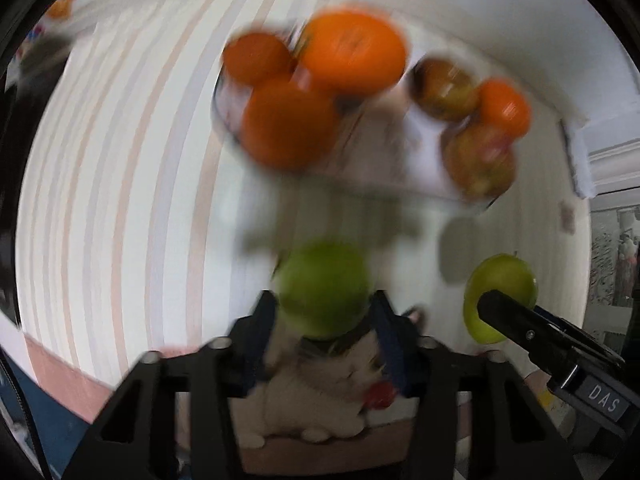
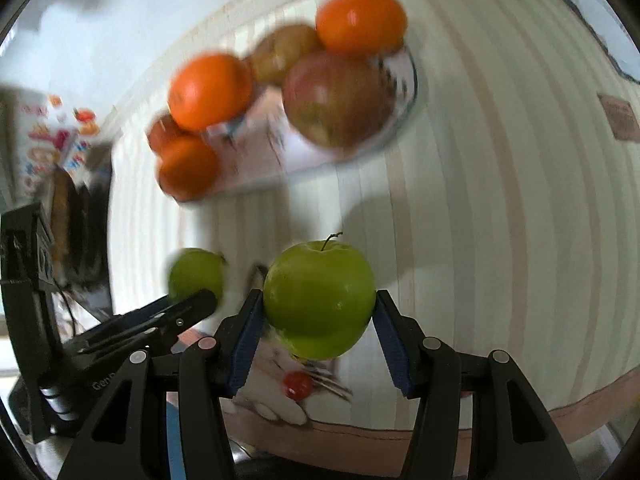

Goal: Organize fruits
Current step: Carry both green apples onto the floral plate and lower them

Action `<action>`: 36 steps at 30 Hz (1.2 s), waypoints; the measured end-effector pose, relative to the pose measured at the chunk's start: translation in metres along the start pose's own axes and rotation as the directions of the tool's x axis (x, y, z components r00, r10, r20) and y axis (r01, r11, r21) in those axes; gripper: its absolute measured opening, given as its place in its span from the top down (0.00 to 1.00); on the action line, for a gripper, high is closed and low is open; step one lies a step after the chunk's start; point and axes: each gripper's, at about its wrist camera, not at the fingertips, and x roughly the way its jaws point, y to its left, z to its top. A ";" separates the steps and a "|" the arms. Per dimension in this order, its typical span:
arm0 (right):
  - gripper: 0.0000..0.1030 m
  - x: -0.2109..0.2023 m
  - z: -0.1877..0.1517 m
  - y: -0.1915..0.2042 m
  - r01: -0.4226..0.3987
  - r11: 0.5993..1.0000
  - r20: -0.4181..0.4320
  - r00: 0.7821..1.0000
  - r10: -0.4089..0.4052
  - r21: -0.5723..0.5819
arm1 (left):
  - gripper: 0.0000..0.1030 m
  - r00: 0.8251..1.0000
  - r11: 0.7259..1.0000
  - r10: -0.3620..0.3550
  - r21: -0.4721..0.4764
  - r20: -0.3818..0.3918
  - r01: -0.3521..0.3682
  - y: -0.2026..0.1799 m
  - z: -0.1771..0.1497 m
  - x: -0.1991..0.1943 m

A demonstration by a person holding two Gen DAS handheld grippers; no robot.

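Each tool carries one green apple above the striped table (image 2: 500, 200). The left tool (image 1: 324, 312) is clenched on its apple (image 1: 324, 288), which sits between the two blue pads and looks blurred in the left wrist view. The right tool (image 2: 318, 312) grips the other apple (image 2: 320, 298) the same way, stem up, with a pad on each side. In each view the other tool also shows at the side with its fruit, so the two apples are near each other, side by side. Ahead of them on the table is a plate (image 2: 400, 120) that already holds several oranges (image 2: 210, 90) and reddish apples (image 2: 338, 98), heaped close together. I judge the next step is to bring the green apples to this plate. The danger is that little free room is left there: an apple let go on top of the heap could roll off the rim and over the table, or push an orange out. The pads hold only a narrow part of a round smooth skin, so a quick swing might let an apple slip. The two tools, being close, could also knock together.
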 end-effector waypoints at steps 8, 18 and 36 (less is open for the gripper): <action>0.44 -0.035 0.054 0.019 0.020 0.998 0.070 0.997 -0.016 -0.054 | 0.59 0.996 0.997 -0.078 -0.023 -0.033 0.077 0.009 0.032 0.006; 0.44 0.001 0.035 0.005 0.002 1.000 0.029 1.000 -0.002 0.014 | 0.38 0.980 0.988 -0.145 -0.066 -0.133 0.137 0.012 0.048 0.040; 0.44 -0.040 0.064 0.001 -0.045 0.999 0.082 0.996 0.043 0.027 | 0.48 0.983 0.989 -0.146 0.025 0.114 0.144 -0.026 0.054 -0.017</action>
